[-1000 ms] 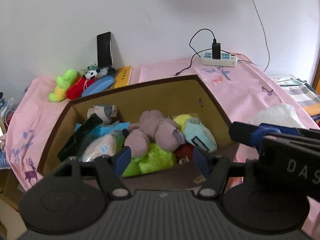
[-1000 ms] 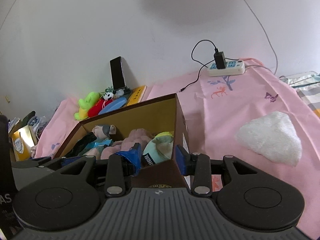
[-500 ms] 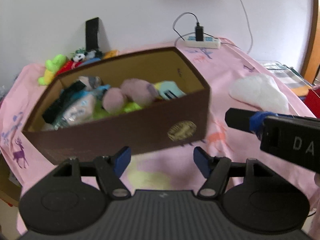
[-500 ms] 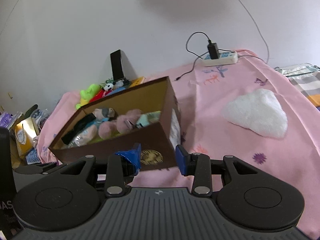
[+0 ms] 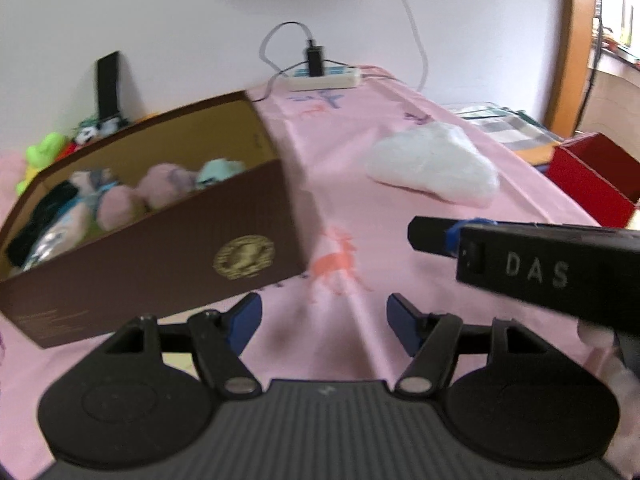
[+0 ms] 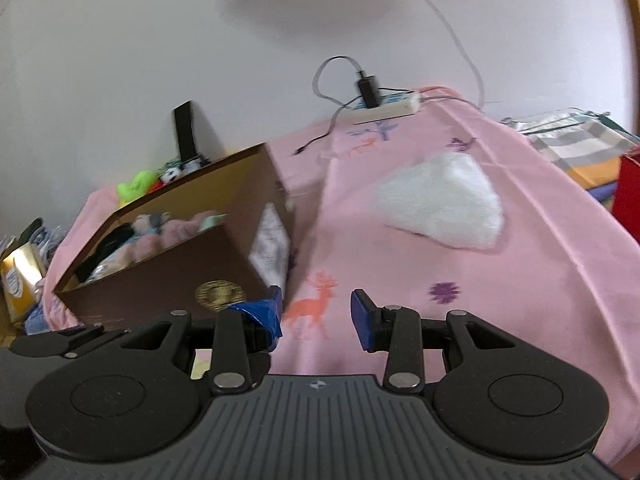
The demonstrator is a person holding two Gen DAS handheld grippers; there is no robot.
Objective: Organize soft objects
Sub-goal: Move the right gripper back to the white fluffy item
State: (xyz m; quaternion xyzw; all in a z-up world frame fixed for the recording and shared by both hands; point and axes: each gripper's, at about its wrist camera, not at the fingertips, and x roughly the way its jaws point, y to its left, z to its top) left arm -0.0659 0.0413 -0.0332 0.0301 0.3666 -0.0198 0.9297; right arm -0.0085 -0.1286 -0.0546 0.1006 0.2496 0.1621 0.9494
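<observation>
Both grippers have drawn back from the brown box (image 5: 160, 248), which a second ago filled the space just ahead of their fingers and now sits off to the left. The left gripper (image 5: 324, 320) and right gripper (image 6: 316, 316) now hang over bare pink cloth (image 6: 520, 280), jaws apart and empty. The white fluffy piece (image 5: 432, 168) has come more into the left view.
</observation>
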